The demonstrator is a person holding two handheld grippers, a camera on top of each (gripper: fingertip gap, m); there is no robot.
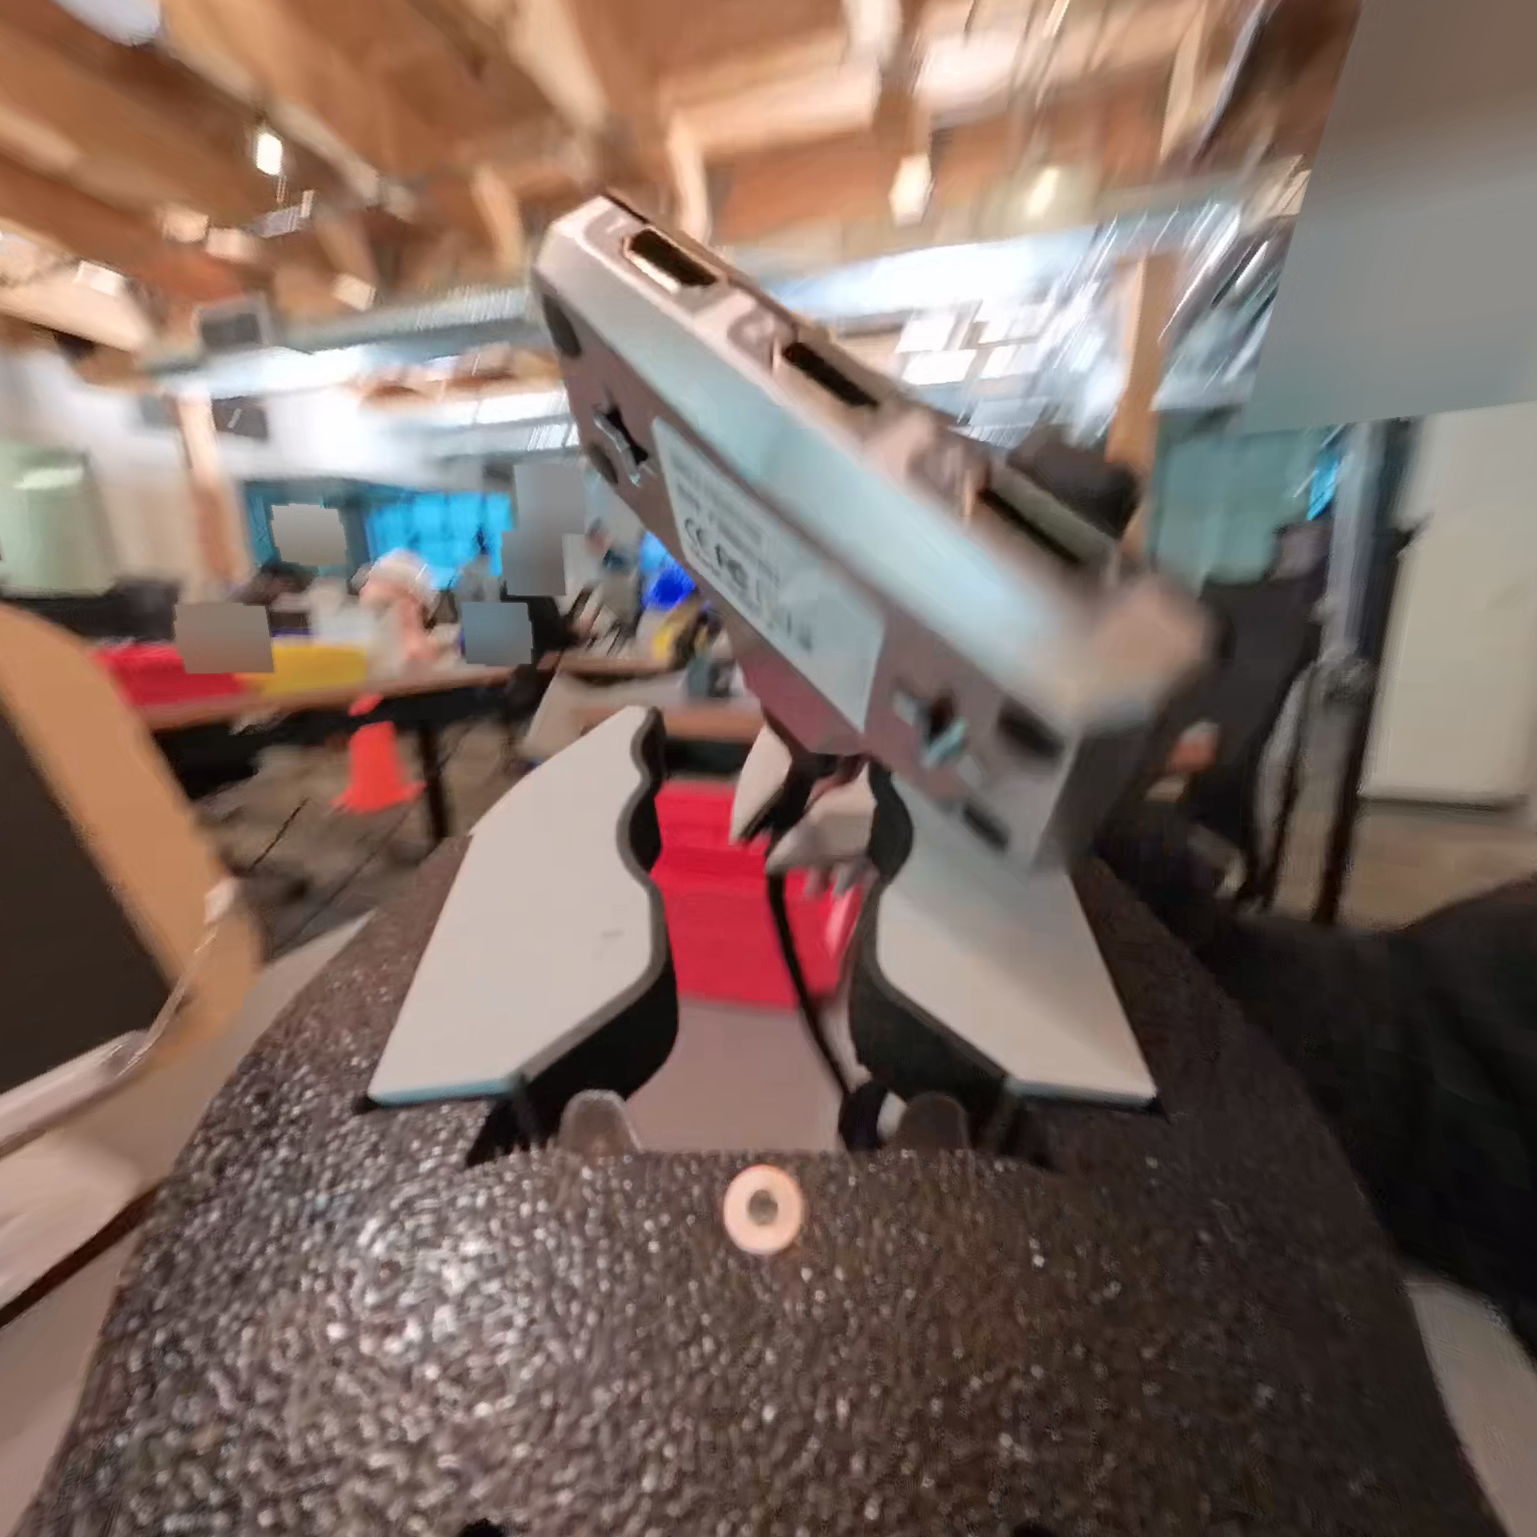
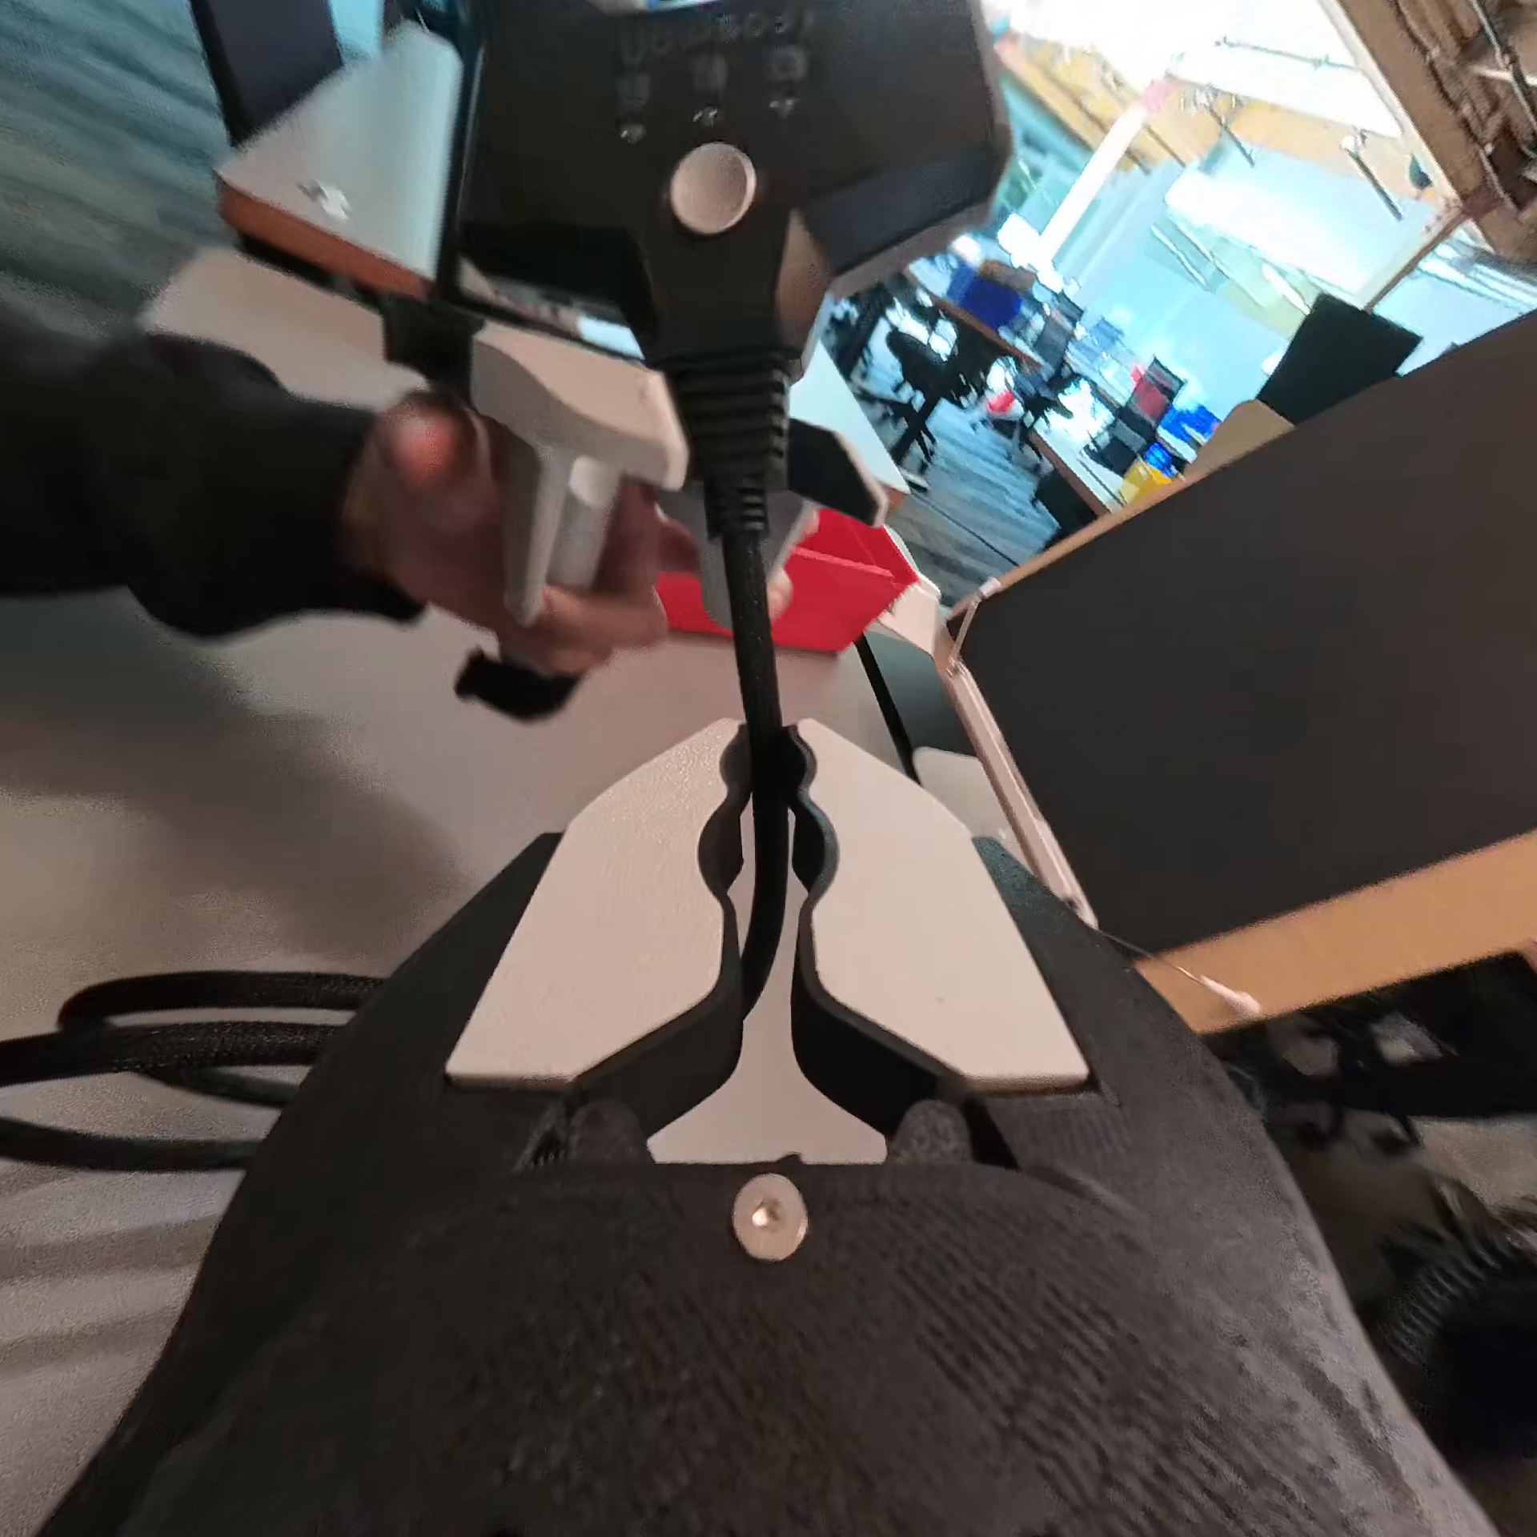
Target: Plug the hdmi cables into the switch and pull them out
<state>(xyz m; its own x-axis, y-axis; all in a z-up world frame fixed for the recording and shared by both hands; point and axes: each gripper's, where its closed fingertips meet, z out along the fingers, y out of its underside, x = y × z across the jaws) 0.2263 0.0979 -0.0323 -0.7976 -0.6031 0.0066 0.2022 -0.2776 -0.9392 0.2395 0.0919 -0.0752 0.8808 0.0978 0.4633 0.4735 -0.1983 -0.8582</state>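
The right gripper had its fingers pinched narrow on the braided HDMI cable, steadying it below the switch. The left gripper stood partly open, the raised switch at its fingertips, ports exposed; whether it gripped, I could not tell.

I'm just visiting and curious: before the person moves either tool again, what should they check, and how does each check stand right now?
1. Right gripper clamped on the black cable: ok, fingers closed on the cord.
2. Left gripper holding the switch: cannot tell, the picture is blurred; its fingers stand apart and the box sits over the right finger.
3. Switch ports free: ok for the two upper slots; the lowest is too blurred to tell.
4. Switch level: not ok, it tilts steeply.
5. Cable slack: ok, loops lie on the white table.
6. Red bin out of the way: ok, it sits beyond the hand.
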